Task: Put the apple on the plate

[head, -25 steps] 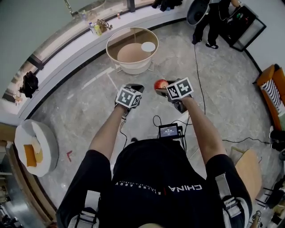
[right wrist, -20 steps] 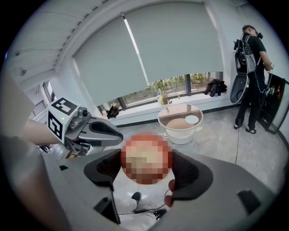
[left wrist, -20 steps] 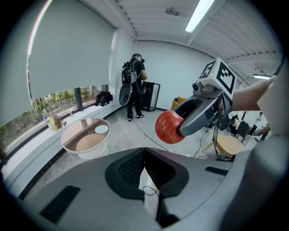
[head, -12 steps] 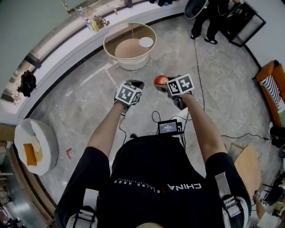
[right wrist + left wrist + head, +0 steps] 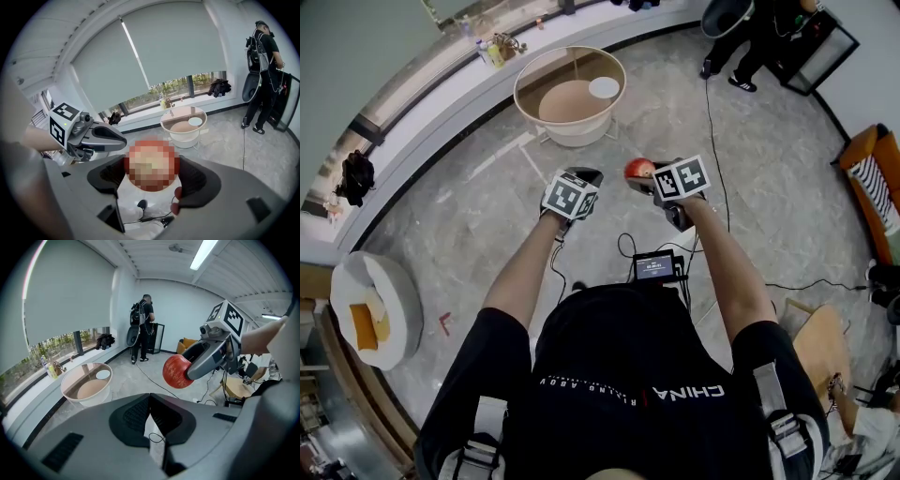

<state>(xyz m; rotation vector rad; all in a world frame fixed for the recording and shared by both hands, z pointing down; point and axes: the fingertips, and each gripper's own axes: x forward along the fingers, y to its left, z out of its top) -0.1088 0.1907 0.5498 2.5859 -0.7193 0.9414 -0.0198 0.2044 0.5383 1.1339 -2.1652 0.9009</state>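
Left gripper (image 5: pixel 586 176): one; jaws pressed together with nothing between them, held in the air beside the other tool without touching it. Right gripper (image 5: pixel 639 178): one; jaws spread to the fruit's width and clamped on it from both sides, one pad on each flank. Apple (image 5: pixel 637 169): one, red; gripped in the right gripper, off every surface, above the grey stone floor (image 5: pixel 487 216) and well apart from the table. Plate (image 5: pixel 604 87): one, small, white, round; lying near the far edge of the table top, bare. Round table (image 5: pixel 572 133): one, white-walled, with a clear top and a tan shelf below; standing ahead of both grippers, near the curved window ledge (image 5: pixel 441 103). Second person (image 5: pixel 741 42): one, standing at the far right of the room.
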